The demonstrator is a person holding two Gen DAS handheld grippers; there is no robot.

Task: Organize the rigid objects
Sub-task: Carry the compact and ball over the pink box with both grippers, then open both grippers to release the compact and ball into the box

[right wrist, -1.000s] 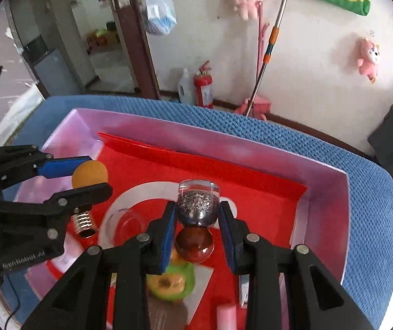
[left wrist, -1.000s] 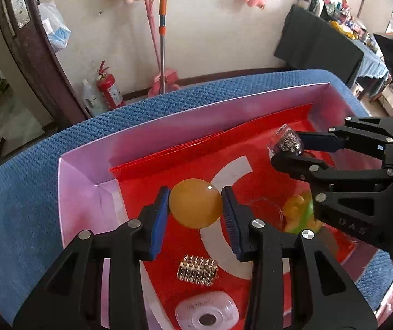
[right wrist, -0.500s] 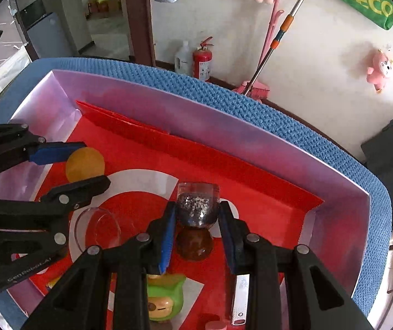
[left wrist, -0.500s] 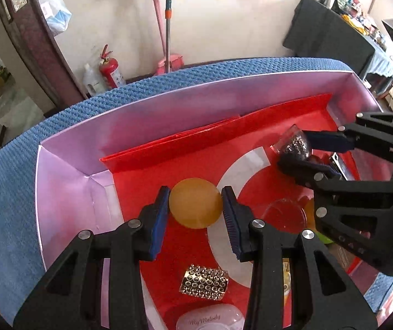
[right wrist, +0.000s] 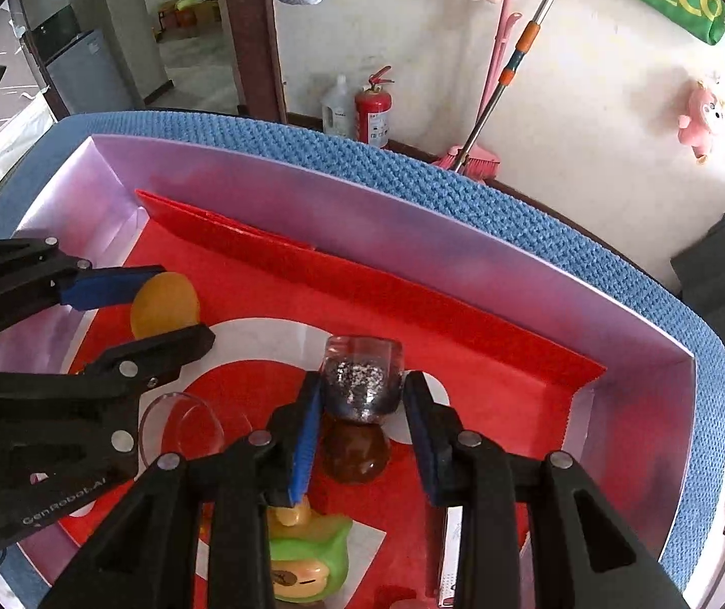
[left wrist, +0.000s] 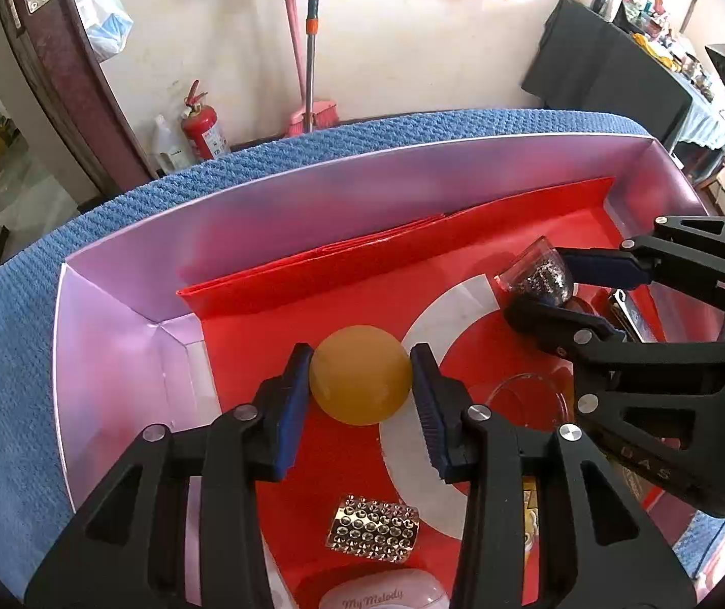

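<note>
An orange ball [left wrist: 360, 375] lies low over the red floor of the box, between the blue pads of my left gripper [left wrist: 361, 373]. The jaws are opening, but both pads still touch the ball. My right gripper [right wrist: 362, 401] holds a clear jar of silver glitter [right wrist: 362, 385], also seen tilted in the left wrist view [left wrist: 537, 274]. Its jaws are opening too, with the pads still against the jar's sides. A brown round piece [right wrist: 357, 457] sits right under the jar. In the right wrist view the left gripper [right wrist: 159, 304] and the ball [right wrist: 164, 302] are at the left.
The box has lilac walls [left wrist: 108, 355] and stands on a blue woven cloth [left wrist: 2, 355]. On its red floor lie a clear glass dish [right wrist: 179, 426], a gold studded block [left wrist: 372, 533], a white case [left wrist: 383, 596], a green toy figure [right wrist: 306, 563] and a silvery flat bar [right wrist: 451, 553].
My right gripper has come down toward the red floor with the glitter jar. Both pairs of jaws stand slightly wider. The ball stays between the left pads.
</note>
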